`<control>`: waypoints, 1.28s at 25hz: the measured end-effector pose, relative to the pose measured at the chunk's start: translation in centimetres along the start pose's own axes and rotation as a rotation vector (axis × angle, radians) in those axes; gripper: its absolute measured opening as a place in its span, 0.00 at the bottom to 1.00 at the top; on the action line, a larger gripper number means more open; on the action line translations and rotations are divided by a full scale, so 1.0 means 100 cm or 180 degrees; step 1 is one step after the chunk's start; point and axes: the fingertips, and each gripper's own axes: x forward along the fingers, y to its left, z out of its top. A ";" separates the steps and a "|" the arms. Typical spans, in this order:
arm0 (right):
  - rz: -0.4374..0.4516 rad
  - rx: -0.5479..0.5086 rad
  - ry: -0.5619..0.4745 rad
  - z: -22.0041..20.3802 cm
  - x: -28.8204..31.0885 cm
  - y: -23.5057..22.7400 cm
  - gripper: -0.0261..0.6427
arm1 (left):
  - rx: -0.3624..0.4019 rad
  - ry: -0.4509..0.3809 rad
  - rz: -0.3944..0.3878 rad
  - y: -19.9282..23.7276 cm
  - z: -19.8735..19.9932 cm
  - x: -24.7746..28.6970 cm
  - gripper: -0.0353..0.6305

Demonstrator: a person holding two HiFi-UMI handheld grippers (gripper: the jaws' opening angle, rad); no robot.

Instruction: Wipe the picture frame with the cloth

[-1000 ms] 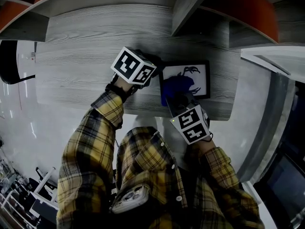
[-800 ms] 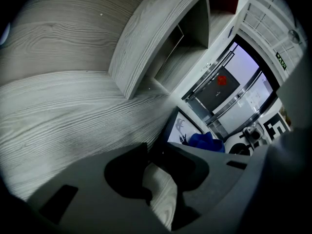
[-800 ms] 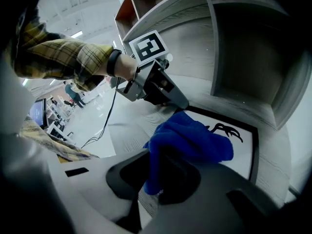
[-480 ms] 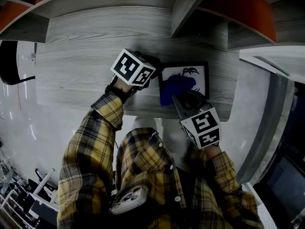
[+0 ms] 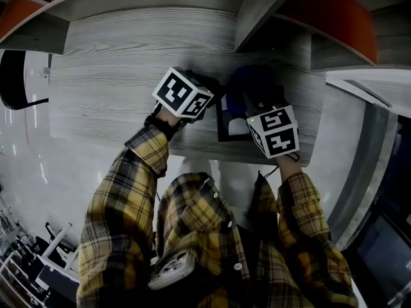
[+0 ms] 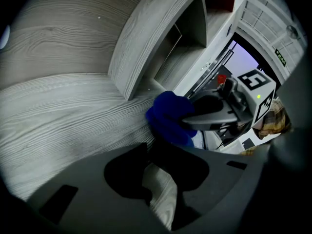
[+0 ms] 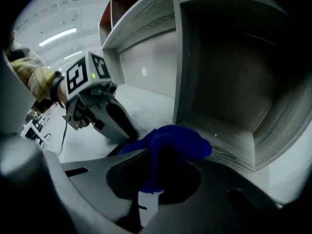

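The black picture frame (image 5: 226, 126) lies near the front edge of the grey wood desk (image 5: 115, 76); my right gripper covers most of it. My left gripper (image 5: 212, 99) is shut on the frame's left edge, and the dark frame edge (image 6: 168, 152) shows between its jaws. The blue cloth (image 5: 252, 77) is bunched at the frame's far side, pinched in my right gripper (image 5: 252, 96). In the right gripper view the cloth (image 7: 170, 139) fills the jaws and hangs down onto the picture, with the left gripper (image 7: 100, 112) just beyond it.
An upright grey shelf divider (image 5: 257, 8) rises just behind the frame, with orange panels (image 5: 347, 24) above. A white ledge (image 5: 372, 82) runs along the right. A black chair (image 5: 13, 82) stands at far left. Bare desk stretches to the left of the frame.
My right gripper has slid the cloth away from me across the picture, from the near part to the far edge. The left gripper has stayed on the frame's left edge.
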 end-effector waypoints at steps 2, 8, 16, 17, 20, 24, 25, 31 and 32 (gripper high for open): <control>-0.0046 -0.0118 0.0033 -0.010 0.006 0.001 0.11 | 0.0008 -0.0003 0.0005 0.000 0.000 0.000 0.21; 0.0028 -0.0206 0.0174 -0.037 -0.001 0.016 0.11 | -0.0008 0.0010 -0.0005 0.001 0.000 -0.001 0.21; 0.0200 0.0011 0.0298 -0.060 -0.017 0.032 0.11 | -0.0026 -0.0019 0.0024 0.001 0.000 -0.001 0.21; 0.0218 0.0019 0.0316 -0.065 -0.020 0.035 0.11 | -0.0026 -0.0024 0.0027 0.002 0.000 0.000 0.21; 0.0271 0.0069 0.0374 -0.078 -0.031 0.046 0.11 | -0.0040 -0.0032 0.0036 0.002 -0.001 0.000 0.21; 0.0367 0.0301 0.0348 -0.090 -0.049 0.056 0.11 | -0.0054 -0.0039 0.0037 0.001 0.000 0.001 0.21; 0.0384 0.0298 0.0361 -0.092 -0.053 0.059 0.11 | -0.0052 -0.0040 0.0038 0.001 0.000 0.001 0.21; 0.0483 0.0220 0.0428 -0.102 -0.066 0.073 0.11 | -0.0030 -0.0045 0.0061 0.000 0.000 -0.001 0.21; 0.0472 0.0241 0.0377 -0.096 -0.069 0.069 0.11 | -0.0021 -0.0049 0.0067 0.000 -0.001 -0.001 0.21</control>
